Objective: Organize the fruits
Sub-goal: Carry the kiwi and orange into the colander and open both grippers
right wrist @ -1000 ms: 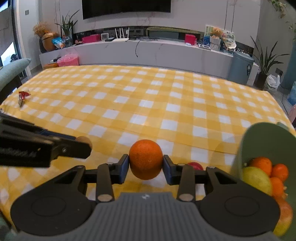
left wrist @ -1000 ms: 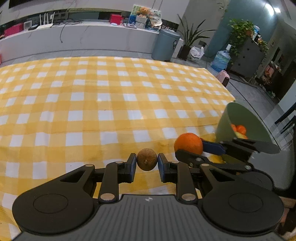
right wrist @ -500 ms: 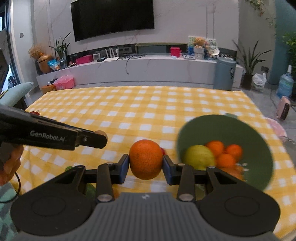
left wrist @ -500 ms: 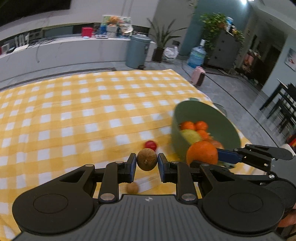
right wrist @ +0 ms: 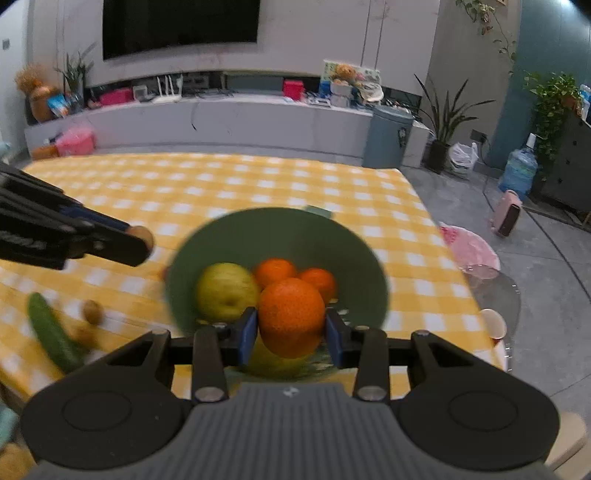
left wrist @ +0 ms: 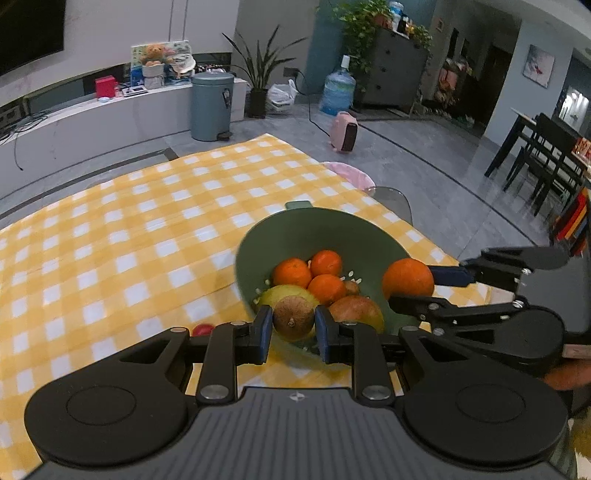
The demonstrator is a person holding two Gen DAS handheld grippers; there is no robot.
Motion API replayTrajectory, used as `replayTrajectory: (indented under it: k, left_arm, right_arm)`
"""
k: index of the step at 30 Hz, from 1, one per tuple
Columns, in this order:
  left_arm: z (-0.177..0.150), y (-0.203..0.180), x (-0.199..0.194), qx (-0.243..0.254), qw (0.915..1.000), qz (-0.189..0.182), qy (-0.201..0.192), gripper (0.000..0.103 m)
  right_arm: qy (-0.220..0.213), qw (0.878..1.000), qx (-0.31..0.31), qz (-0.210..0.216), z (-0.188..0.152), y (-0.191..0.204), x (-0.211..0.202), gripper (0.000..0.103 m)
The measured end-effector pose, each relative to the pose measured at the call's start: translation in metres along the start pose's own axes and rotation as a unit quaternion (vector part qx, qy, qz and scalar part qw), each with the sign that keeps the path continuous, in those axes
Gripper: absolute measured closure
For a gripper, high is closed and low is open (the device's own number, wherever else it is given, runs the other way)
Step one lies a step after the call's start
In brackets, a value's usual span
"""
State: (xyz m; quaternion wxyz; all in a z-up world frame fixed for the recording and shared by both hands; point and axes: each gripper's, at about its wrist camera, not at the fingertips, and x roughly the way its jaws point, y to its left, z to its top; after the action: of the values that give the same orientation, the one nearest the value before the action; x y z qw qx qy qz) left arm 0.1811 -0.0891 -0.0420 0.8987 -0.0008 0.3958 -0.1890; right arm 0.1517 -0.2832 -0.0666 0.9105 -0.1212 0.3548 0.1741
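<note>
My left jaws (left wrist: 293, 334) are clamped on a small brown round fruit (left wrist: 293, 316), and my right jaws (right wrist: 291, 336) grip a large orange (right wrist: 291, 315); both hang over the green bowl (left wrist: 332, 229), which sits near the right edge of the table (left wrist: 110, 240). The table wears a yellow-and-white checked cloth, mostly bare across its far half. Inside the bowl lie three small oranges (left wrist: 320, 275), a yellow-green pear-like fruit (right wrist: 226, 291) and a reddish fruit (left wrist: 356, 308). On the cloth beside the bowl sits a small red fruit (left wrist: 204, 329); further left, blurred in my right view, lie a cucumber (right wrist: 51, 334) and two small brown fruits (right wrist: 92, 312). Beyond the table runs a long white low cabinet (right wrist: 207, 122) carrying a red box (right wrist: 293, 89), a teddy bear (right wrist: 345, 70) and routers, with a dark television (right wrist: 181, 26) on the wall above. A grey-blue pedal bin (left wrist: 211, 106), a potted plant (left wrist: 260, 70), a water jug (left wrist: 338, 90) and a pink heater (left wrist: 344, 132) stand on the grey floor; a dark dining table with chairs (left wrist: 543, 155) is far right.
</note>
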Motion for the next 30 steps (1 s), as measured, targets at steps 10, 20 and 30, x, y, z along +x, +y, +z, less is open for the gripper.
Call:
replayTrajectory:
  k: [10, 20, 30]
  left_arm:
    - [0.025, 0.002, 0.034, 0.014, 0.9997, 0.006, 0.020, 0.076]
    - [0.033, 0.011, 0.062, 0.013, 0.9991, -0.004, 0.040, 0.076]
    - [0.043, 0.006, 0.086, 0.043, 0.9962, 0.020, 0.073, 0.076]
  right_arm:
    - [0.074, 0.995, -0.068, 0.000, 0.007, -0.023, 0.063, 0.067]
    - [0.102, 0.989, -0.102, 0.011, 0.015, -0.023, 0.076, 0.067]
    - [0.083, 0.994, -0.063, 0.028, 0.013, -0.030, 0.065, 0.064]
